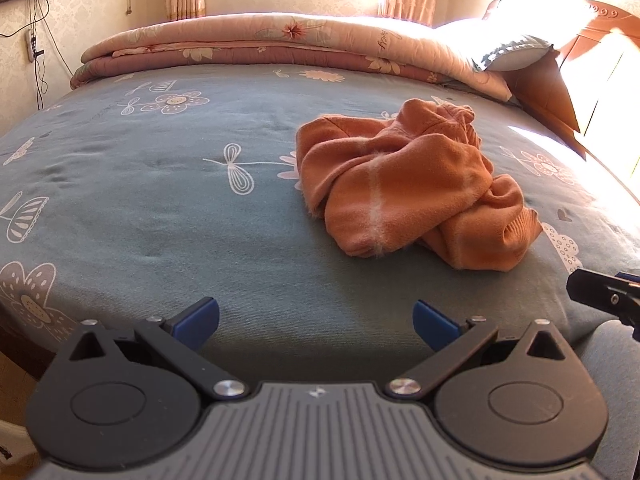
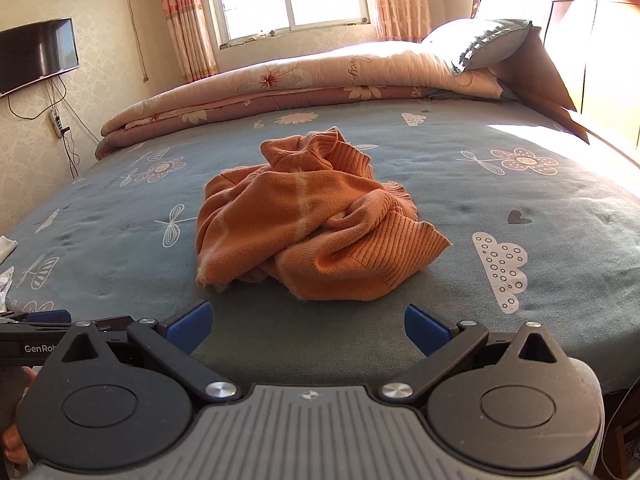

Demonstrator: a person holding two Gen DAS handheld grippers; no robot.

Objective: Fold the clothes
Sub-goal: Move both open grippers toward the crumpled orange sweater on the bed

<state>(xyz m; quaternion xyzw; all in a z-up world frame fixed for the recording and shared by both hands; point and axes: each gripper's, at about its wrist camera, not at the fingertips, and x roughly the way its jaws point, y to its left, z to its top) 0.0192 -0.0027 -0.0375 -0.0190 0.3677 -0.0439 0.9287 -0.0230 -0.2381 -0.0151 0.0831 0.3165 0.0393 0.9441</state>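
Jaws of both left gripper [image 1: 316,322] and right gripper [image 2: 308,326] spread wide, empty; orange sweater [image 2: 308,220] crumpled mid-frame on bed [image 2: 540,192], unfolded.

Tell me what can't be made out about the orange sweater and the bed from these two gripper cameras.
- Orange sweater: crumpled in both views, its own folds hide the sleeves and its underside.
- Bed: near edge hidden behind the open left gripper and the open right gripper.
- Headboard: washed out by sunlight, cut off by the right edge in the left wrist view.
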